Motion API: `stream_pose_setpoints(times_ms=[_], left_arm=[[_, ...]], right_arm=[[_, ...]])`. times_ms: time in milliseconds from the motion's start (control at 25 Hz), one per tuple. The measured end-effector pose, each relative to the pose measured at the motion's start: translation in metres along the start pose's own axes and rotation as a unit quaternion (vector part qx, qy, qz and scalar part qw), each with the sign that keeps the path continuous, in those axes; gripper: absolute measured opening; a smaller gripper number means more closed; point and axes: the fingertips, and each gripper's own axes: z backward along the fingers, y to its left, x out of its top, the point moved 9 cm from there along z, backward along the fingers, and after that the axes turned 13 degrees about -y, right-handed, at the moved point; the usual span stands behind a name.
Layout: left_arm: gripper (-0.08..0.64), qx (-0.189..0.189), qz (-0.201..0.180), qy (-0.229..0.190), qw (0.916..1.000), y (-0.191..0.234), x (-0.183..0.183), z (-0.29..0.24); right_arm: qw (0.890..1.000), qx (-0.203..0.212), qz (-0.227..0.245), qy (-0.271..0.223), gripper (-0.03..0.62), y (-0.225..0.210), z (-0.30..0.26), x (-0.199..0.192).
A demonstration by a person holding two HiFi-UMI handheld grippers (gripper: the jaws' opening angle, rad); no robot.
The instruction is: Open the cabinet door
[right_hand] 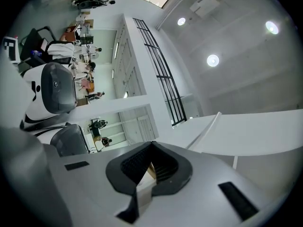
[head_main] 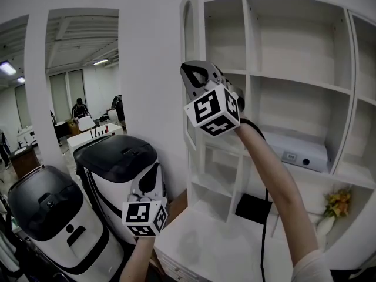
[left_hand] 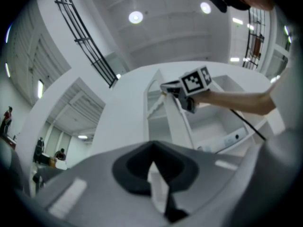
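Observation:
The white cabinet (head_main: 294, 81) has open shelves, and its door (head_main: 189, 51) is swung out to the left, edge-on to me. My right gripper (head_main: 191, 72) is raised at that door's edge with its jaws shut. A small tan handle (right_hand: 150, 170) shows between the pads. The left gripper view shows the right gripper (left_hand: 165, 86) with its tip against the door (left_hand: 173, 122). My left gripper (head_main: 154, 178) hangs low at the left, pointing up, away from the cabinet. Its jaws (left_hand: 154, 167) are shut with nothing held.
Two black-and-white machines (head_main: 117, 157) (head_main: 47, 204) stand left of the cabinet. On the shelves lie a white box (head_main: 296, 151), a black pad (head_main: 252, 207) and yellow flowers (head_main: 335, 207). A black cable (head_main: 265, 216) hangs by my right arm. People are far off at the left.

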Motion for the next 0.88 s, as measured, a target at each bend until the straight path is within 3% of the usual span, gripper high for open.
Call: stream_pose_setpoints(times_ms=[400,880], left_arm=[[0.006,0.016,-0.007,0.001,0.9998,0.011,0.006,0.011],[0.006,0.043,-0.031,0.005,0.9986,0.036,0.020,0.029]], right_arm=[[1.000,0.010,-0.002,-0.016,-0.002,0.015,-0.014,0.015],[0.998,0.045,0.053,-0.010,-0.002,0.049,-0.048,0.037]])
